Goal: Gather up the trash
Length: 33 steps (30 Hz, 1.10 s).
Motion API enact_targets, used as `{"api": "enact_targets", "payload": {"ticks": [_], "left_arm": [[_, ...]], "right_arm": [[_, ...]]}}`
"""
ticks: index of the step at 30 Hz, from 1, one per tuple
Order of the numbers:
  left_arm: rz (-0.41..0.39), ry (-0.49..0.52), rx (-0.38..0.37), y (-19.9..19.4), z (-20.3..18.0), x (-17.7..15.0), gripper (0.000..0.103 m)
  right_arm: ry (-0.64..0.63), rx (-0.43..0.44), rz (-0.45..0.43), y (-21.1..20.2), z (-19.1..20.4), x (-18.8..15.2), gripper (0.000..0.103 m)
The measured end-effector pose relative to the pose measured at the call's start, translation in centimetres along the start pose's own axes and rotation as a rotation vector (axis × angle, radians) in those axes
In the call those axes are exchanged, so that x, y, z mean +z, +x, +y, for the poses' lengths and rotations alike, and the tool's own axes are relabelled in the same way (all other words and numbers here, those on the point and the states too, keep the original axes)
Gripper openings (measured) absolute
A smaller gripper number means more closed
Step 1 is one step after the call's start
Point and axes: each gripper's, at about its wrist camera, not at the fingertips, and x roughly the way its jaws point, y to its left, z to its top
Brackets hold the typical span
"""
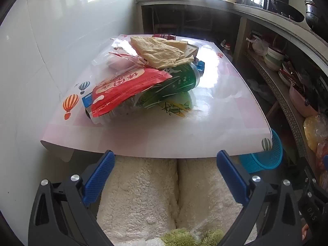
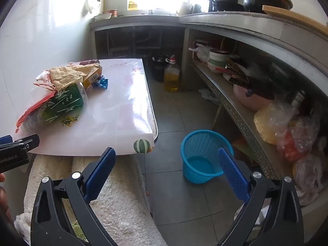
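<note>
A heap of trash lies on the table [image 1: 205, 135]: a red snack bag [image 1: 125, 90], a green-labelled bottle [image 1: 178, 82], a crumpled yellow paper [image 1: 160, 51] and a clear wrapper [image 1: 116, 59]. The heap also shows in the right wrist view, with the bottle [image 2: 67, 100] and a blue wrapper [image 2: 101, 83]. A blue mesh basket [image 2: 202, 155] stands on the floor right of the table; its edge shows in the left wrist view [image 1: 264, 155]. My left gripper [image 1: 165, 155] is open and empty before the table's near edge. My right gripper [image 2: 166, 153] is open and empty, above the floor beside the basket.
White fleece-covered legs [image 1: 160, 194] are under the table's near edge. A tiled wall [image 1: 41, 61] bounds the left. Counter shelves [image 2: 246, 106] with bowls and plastic bags run along the right. An oil bottle [image 2: 171, 75] stands on the floor beyond the table.
</note>
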Motion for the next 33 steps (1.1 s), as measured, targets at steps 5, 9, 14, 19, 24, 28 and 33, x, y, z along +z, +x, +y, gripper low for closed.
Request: {"api": "enact_targets", "payload": {"ticks": [5,9,14,19,24,28,33], "left_arm": [[-0.004,-0.001,-0.002,0.0,0.0,0.0,0.097],[-0.007,0.005,-0.007,0.1,-0.1,-0.7,0.097],[-0.010,0.007,-0.015,0.1,-0.3,-1.0,0.097],[-0.004,0.013,-0.021,0.0,0.0,0.0,0.097],[-0.006,0.014,-0.020,0.0,0.0,-0.1,0.097],[-0.004,0.011,-0.019,0.1,0.1,-0.1,0.097],[-0.004,0.006,-0.015,0.2,0.2,-0.4,0.097]], "right_arm": [[0.002,-0.005,-0.004,-0.2,0.0,0.0,0.095],[0.007,-0.007,-0.002,0.1,-0.2,0.1,0.095],[0.009,-0.005,-0.001,0.2,-0.3,0.1,0.095],[0.007,-0.007,-0.003,-0.1,-0.3,0.1,0.095],[0.007,-0.007,-0.004,-0.2,-0.4,0.2,0.095],[0.007,-0.009,-0.006,-0.2,-0.4,0.2,0.095],[0.007,-0.012,-0.006,-0.2,-0.5,0.1,0.095]]}}
